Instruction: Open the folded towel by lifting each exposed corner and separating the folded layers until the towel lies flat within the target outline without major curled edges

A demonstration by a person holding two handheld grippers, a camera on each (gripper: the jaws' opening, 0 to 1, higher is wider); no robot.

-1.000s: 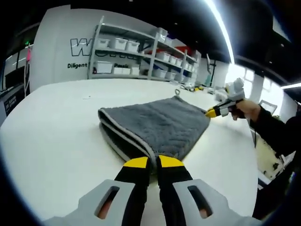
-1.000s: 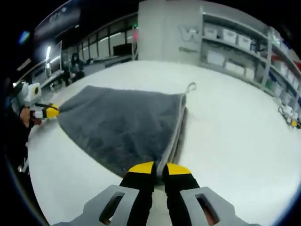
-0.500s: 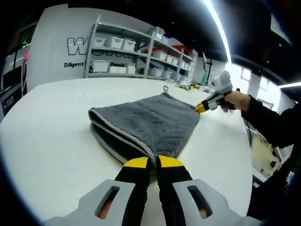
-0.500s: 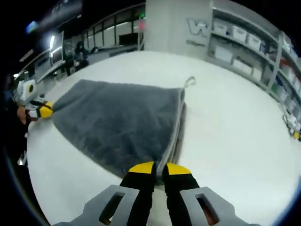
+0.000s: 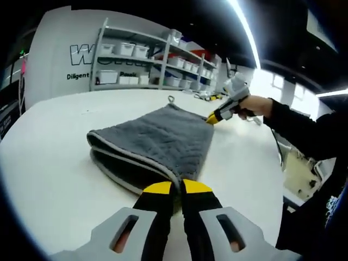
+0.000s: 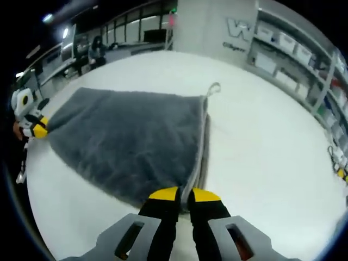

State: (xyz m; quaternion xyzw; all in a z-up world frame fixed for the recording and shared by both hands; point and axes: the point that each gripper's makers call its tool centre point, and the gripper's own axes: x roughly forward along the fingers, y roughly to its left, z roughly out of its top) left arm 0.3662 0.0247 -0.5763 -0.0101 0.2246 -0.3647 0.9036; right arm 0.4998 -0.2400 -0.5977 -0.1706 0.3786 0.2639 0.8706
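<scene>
pinching two adjacent corners of the grey towel (image 5: 157, 138) lying folded on the white table (image 5: 49, 141), left gripper (image 5: 176, 188) and right gripper (image 6: 184, 194) each clamped on a corner, apparently lifting the top layer to separate the fold.

Towel (image 5: 157, 138): on table (image 5: 49, 157), folded, layers parted along one side. Hanging loop (image 6: 213, 88): at far corner, flat on table. Left claw (image 5: 176, 188): at near corner in left gripper view, clamped on it. Right claw (image 6: 184, 194): at opposite corner, clamped on edge. Shelving (image 5: 136, 65): behind table, bins (image 5: 126, 50) on shelves.
</scene>
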